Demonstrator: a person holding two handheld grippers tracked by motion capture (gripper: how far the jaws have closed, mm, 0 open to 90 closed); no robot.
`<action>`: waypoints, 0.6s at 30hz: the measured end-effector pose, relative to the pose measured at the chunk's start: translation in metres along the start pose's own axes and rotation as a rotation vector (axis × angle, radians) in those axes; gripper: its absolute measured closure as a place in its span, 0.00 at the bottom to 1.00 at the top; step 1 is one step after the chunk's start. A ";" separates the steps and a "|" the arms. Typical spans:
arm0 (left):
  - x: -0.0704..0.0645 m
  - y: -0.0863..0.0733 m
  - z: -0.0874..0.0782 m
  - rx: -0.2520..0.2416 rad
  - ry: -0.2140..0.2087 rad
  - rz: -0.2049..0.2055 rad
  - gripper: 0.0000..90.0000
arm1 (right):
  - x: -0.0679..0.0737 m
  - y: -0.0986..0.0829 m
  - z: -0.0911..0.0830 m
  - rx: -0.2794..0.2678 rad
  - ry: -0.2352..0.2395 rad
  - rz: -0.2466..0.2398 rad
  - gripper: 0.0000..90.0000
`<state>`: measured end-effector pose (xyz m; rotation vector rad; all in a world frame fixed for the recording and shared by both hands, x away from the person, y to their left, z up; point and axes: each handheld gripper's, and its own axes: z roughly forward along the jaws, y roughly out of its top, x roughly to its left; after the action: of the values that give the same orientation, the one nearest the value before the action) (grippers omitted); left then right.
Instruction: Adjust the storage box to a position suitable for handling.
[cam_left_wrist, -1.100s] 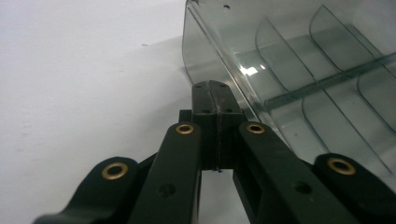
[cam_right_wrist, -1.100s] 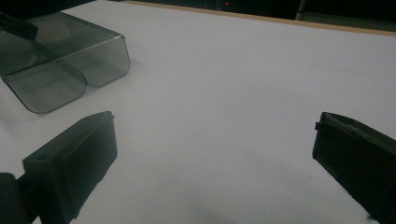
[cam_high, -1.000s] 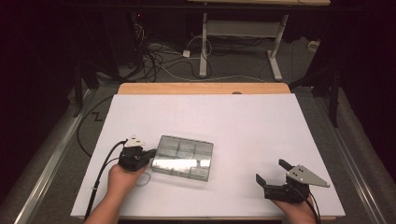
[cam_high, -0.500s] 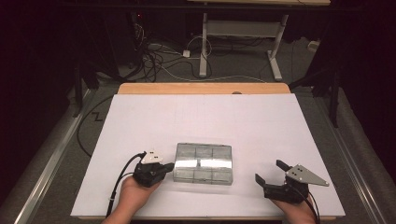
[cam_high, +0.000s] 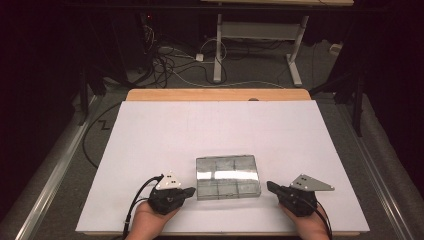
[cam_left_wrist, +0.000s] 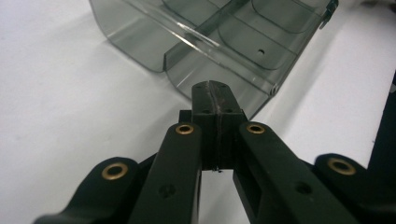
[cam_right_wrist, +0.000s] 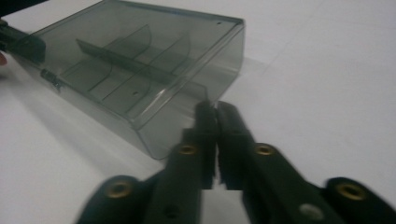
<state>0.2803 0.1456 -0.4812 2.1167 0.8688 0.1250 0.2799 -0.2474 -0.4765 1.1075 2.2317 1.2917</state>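
— Where does the box sit?

— The clear compartment box (cam_high: 228, 176) lies flat on the white table (cam_high: 165, 135), near the person's edge and about midway across, lid shut. Through the smoky plastic I can make out dividers splitting it into six cells in two rows of three. I see nothing in the cells.

— And the left gripper?

— The left gripper (cam_high: 188, 191) rests at the box's near left corner, in the person's left hand (cam_high: 150, 222). In the left gripper view its jaws are pressed together, pad against pad with only a seam between, and the tip (cam_left_wrist: 215, 91) meets the box's edge (cam_left_wrist: 224, 56). I cannot tell whether it truly touches or stops just short.

— The right?

— The right gripper (cam_high: 270, 186) is just beside the box's near right corner, held in the right hand (cam_high: 306, 220), with its grey plate on top. In its own view the jaws are drawn together, tip (cam_right_wrist: 212, 108) at the box's corner wall (cam_right_wrist: 187, 116). Nothing is clamped between them. That view is somewhat blurred, so contact is uncertain.

— Anything else on the table?

— A wooden strip (cam_high: 215, 94) along the far edge.
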 end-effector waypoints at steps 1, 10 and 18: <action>0.000 -0.002 -0.003 -0.002 0.008 0.002 0.97 | 0.000 0.000 0.000 0.000 0.000 0.000 1.00; 0.011 -0.024 -0.025 -0.077 0.072 -0.070 0.97 | 0.012 0.004 0.015 0.032 0.002 -0.019 1.00; 0.019 -0.028 -0.026 -0.101 0.076 -0.109 0.97 | 0.017 0.010 0.021 0.013 0.002 -0.029 1.00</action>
<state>0.2696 0.1868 -0.4884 1.9774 1.0000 0.1894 0.2865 -0.2198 -0.4776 1.0749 2.2523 1.2696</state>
